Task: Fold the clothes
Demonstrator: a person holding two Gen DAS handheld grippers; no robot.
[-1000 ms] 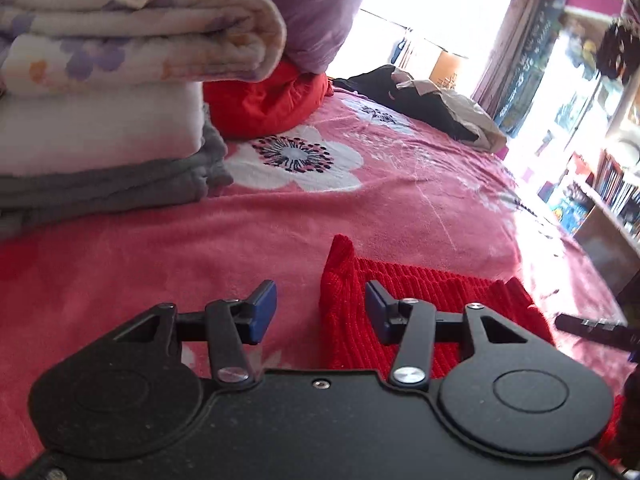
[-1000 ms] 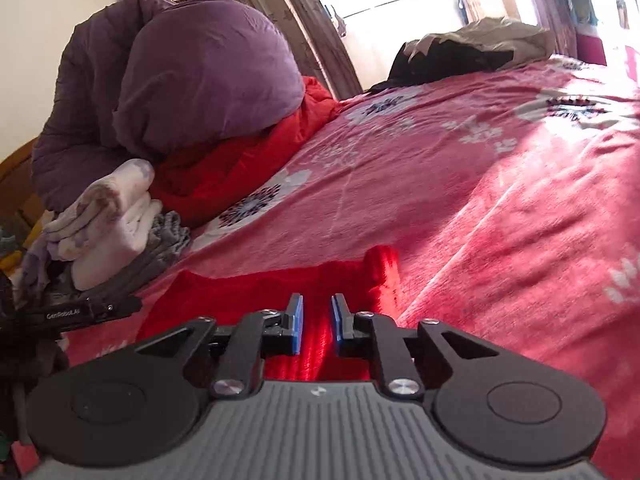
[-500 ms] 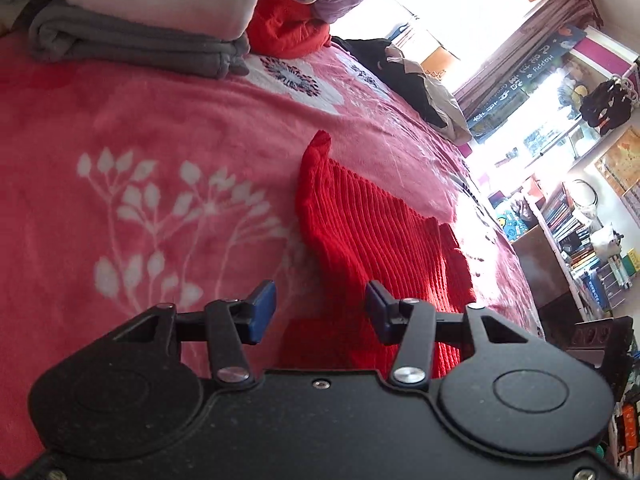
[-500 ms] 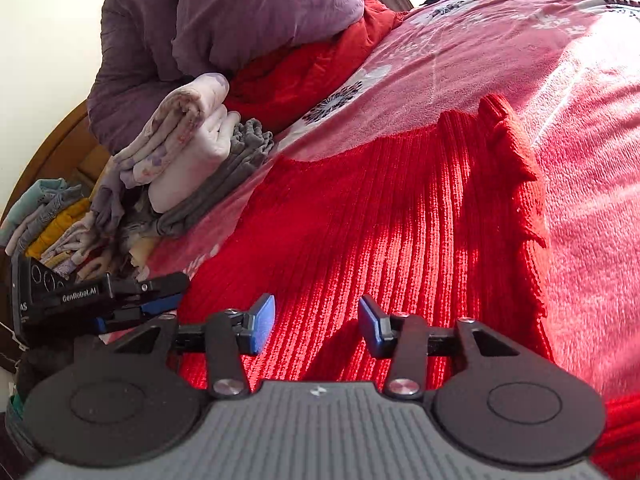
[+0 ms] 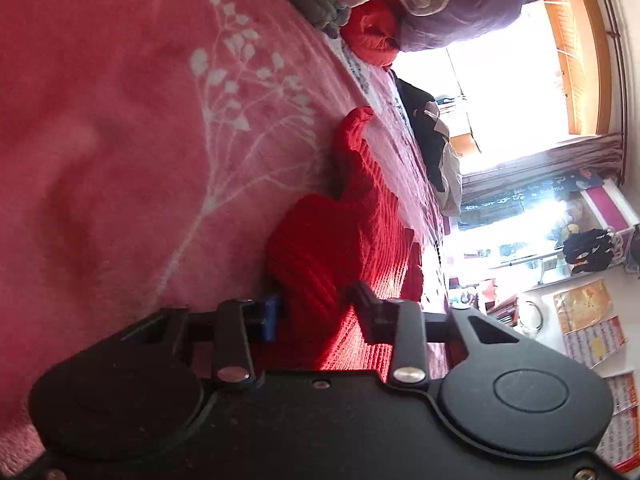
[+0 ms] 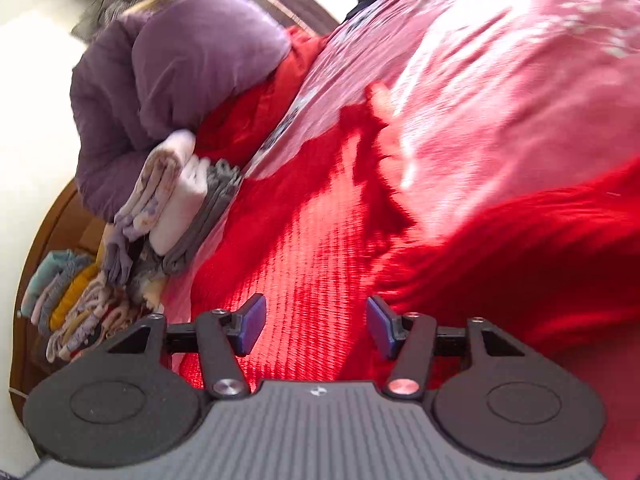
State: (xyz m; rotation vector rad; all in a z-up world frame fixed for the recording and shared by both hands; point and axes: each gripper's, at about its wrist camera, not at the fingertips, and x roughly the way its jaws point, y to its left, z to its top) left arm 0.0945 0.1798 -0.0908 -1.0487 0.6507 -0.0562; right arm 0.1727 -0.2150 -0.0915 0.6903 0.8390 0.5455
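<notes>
A red ribbed knit sweater [image 5: 360, 208] lies on the pink flowered bedcover [image 5: 120, 120]. My left gripper [image 5: 316, 308] is rolled to one side at the sweater's near edge. Its jaws are closing, and a bunched fold of the red knit fills the gap and touches both pads. In the right wrist view the same red sweater [image 6: 320, 208] spreads flat under my right gripper [image 6: 312, 320]. Its jaws are opening, and the blue pads [image 6: 250, 322] stand apart above the knit with nothing pinched between them.
A stack of folded clothes [image 6: 176, 196] sits at the head of the bed, beside a purple duvet [image 6: 192, 64] and a red bundle [image 5: 372, 36]. More folded pieces [image 6: 72, 300] lie lower left. Dark clothes [image 5: 428, 128] are heaped at the far side, near the window.
The left gripper rolled, slid toward the sweater's edge and closed on a raised fold. The right gripper went from nearly shut to wide and moved over the sweater.
</notes>
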